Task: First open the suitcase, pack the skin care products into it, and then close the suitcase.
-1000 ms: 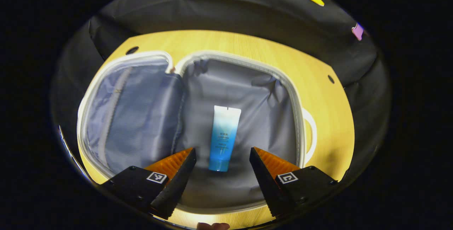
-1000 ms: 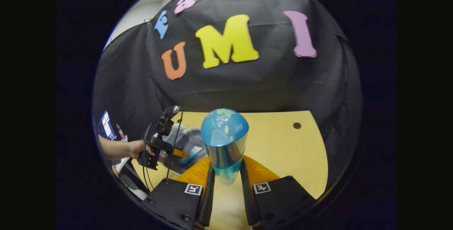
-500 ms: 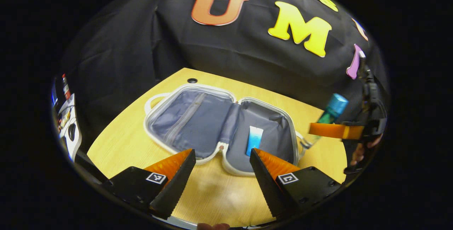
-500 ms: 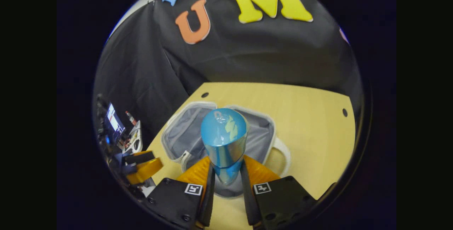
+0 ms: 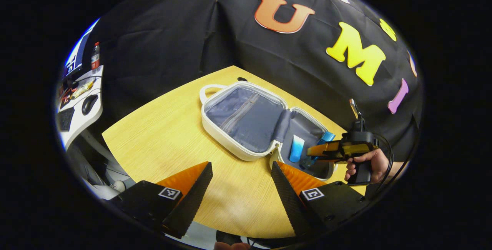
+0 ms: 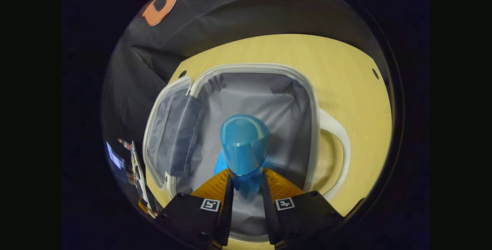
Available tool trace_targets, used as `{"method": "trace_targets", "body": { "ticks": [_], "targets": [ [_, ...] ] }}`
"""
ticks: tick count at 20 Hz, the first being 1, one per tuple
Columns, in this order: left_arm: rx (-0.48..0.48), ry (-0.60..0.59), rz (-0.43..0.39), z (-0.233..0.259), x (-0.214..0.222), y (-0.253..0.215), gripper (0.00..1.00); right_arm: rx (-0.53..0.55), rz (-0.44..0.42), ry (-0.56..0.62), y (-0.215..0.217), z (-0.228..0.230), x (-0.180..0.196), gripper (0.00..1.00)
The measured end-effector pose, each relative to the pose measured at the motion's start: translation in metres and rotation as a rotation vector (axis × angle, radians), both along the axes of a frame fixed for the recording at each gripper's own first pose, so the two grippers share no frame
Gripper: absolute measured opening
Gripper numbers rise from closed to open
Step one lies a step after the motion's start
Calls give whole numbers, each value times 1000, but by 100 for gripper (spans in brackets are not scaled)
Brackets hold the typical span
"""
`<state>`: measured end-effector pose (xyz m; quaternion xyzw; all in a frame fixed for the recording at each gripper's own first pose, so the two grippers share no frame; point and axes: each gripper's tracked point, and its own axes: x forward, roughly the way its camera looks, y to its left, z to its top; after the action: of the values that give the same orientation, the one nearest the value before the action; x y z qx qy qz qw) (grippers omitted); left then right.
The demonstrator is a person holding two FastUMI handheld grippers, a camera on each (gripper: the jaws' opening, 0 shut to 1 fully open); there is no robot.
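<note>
In the left gripper view, the left gripper [image 5: 241,188] hangs released, its jaws wide apart and holding nothing, above the front of the yellow wood-grain counter [image 5: 161,142]. On that counter the small white hard-shell suitcase with grey fabric lining [image 5: 246,117] lies fully open, both halves flat, so the packing half is reachable from above. A white-to-blue gradient squeeze tube [image 5: 296,148] already lies in the right half. Just beside it the right gripper [image 5: 313,152], held by a person's hand [image 5: 374,161], reaches over that half with a blue-capped translucent bottle [image 5: 324,138]; the bottle seems to be carried low so that it can be set down next to the tube.

In the right gripper view, the right gripper [image 6: 245,188] is clenched on the bottle's body, both fingers [image 6: 226,192] pressing its sides, the rounded blue cap pointing away from the camera. It sits over the grey lining of the open half, with the suitcase's white handle [image 6: 338,142] off to the side. The bottle's lower part looks clear blue-green; whether it touches the lining yet is unclear.
</note>
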<state>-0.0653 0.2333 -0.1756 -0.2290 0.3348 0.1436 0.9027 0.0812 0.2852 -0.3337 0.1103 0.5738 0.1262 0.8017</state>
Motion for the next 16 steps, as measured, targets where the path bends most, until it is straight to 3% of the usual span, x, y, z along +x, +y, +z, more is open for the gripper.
{"method": "trace_targets", "body": {
  "ticks": [7,9,16],
  "targets": [
    [-5,-70,16,28,14,9,99,-125,-75,94,-1,-16,3,35],
    [5,-77,18,33,18,11,98,-161,-70,95,3,-15,0,32],
    [90,-72,-10,40,19,16,98,-247,-66,112,4,-15,0,36]
  ]
}}
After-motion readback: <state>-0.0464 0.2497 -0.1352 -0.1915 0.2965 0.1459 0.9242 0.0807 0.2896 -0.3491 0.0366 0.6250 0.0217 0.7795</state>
